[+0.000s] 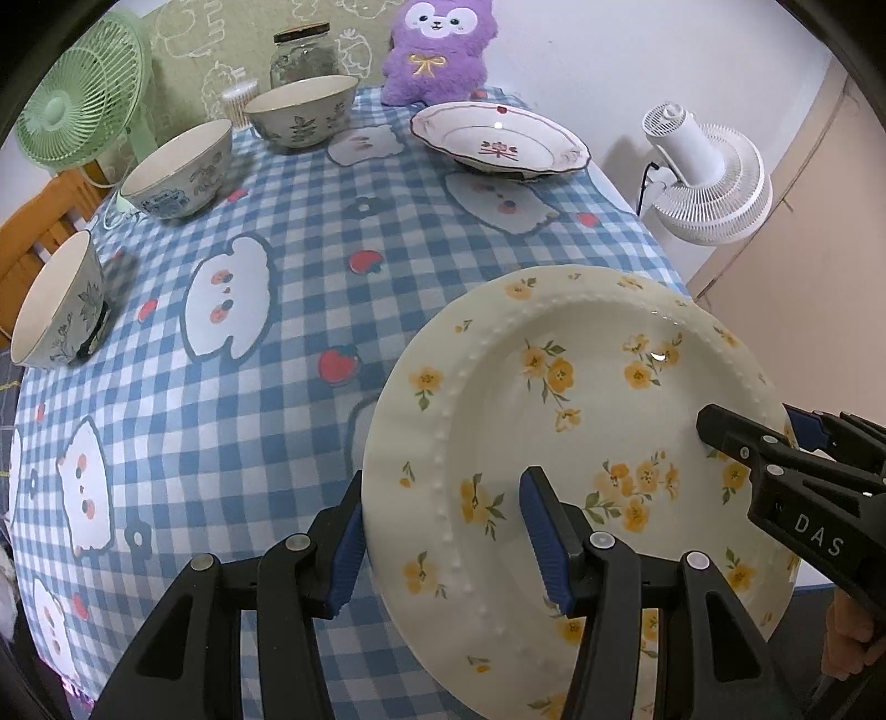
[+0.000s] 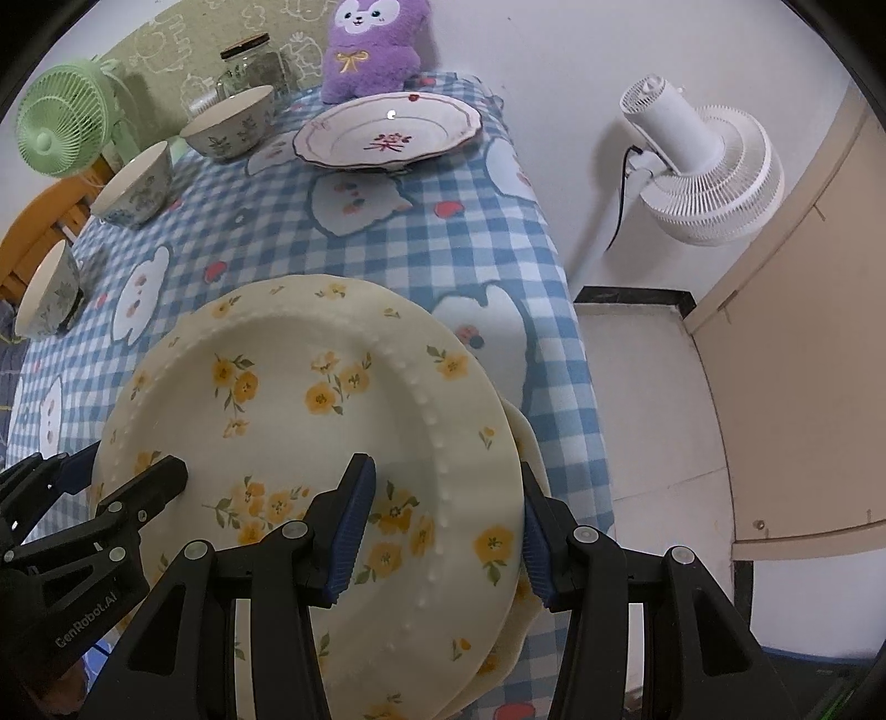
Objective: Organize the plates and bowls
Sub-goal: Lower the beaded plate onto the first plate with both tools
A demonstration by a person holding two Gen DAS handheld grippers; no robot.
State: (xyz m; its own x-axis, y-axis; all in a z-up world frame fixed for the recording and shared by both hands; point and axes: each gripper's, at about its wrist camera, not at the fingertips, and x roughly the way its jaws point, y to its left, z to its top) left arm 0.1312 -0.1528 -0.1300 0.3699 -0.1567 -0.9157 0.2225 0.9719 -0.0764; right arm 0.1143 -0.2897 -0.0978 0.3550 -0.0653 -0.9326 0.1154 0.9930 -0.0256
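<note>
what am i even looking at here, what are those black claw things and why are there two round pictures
The black claws are two hand-held grippers, one in each of a person's hands. Each carries a wide-angle camera looking along its fingers, hence two round pictures: one from the left gripper, one from the right gripper.

Both grippers have their blue-padded fingers on opposite edges of a yellow-flowered plate, one finger above and one below the rim. In the right view a second plate seems to lie just beneath it.

On the blue checked tablecloth sit three patterned bowls along the left and a red-patterned plate at the far end, with a purple plush toy and a glass jar behind.
</note>
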